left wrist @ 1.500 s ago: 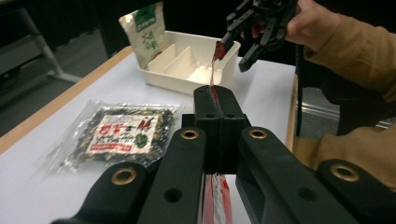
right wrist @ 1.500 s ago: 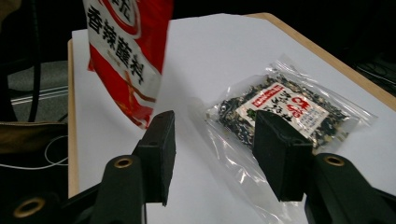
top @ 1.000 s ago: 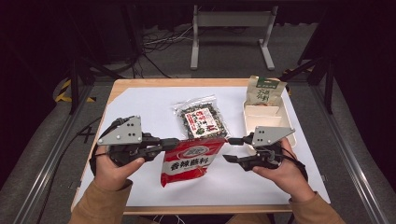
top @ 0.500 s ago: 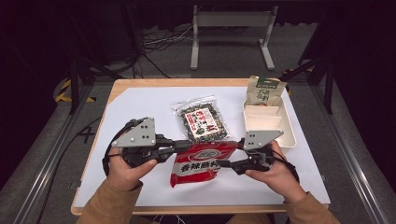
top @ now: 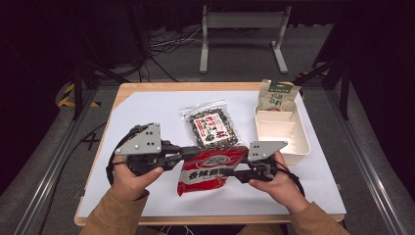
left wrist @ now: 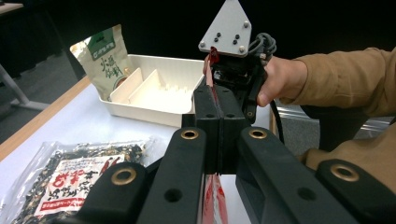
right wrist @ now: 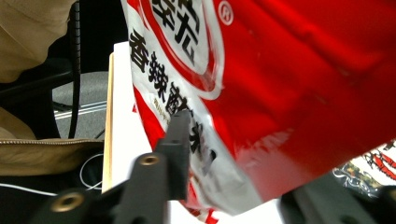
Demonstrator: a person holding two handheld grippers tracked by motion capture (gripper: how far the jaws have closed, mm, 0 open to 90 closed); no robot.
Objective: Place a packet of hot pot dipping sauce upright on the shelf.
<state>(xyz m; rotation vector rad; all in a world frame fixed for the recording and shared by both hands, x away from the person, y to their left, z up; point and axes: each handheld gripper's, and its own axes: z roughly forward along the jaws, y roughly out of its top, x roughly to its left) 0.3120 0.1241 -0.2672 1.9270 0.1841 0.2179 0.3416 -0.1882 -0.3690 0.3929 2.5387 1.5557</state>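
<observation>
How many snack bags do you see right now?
3: red bag held up between both grippers, clear dark-mix bag flat mid-table, green-topped bag standing in the tray's far end.

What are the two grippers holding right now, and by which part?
The left gripper is clamped on the red snack bag at its upper left edge. The right gripper's jaws straddle its right side, just closing.

Red snack bag (top: 210,169) – glossy, lifted off table, tilted

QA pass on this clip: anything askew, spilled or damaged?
No spill or damage visible. The red snack bag hangs off the table, pinched at its edge by the left gripper; the right gripper, jaws just closing, straddles its other side.
</observation>
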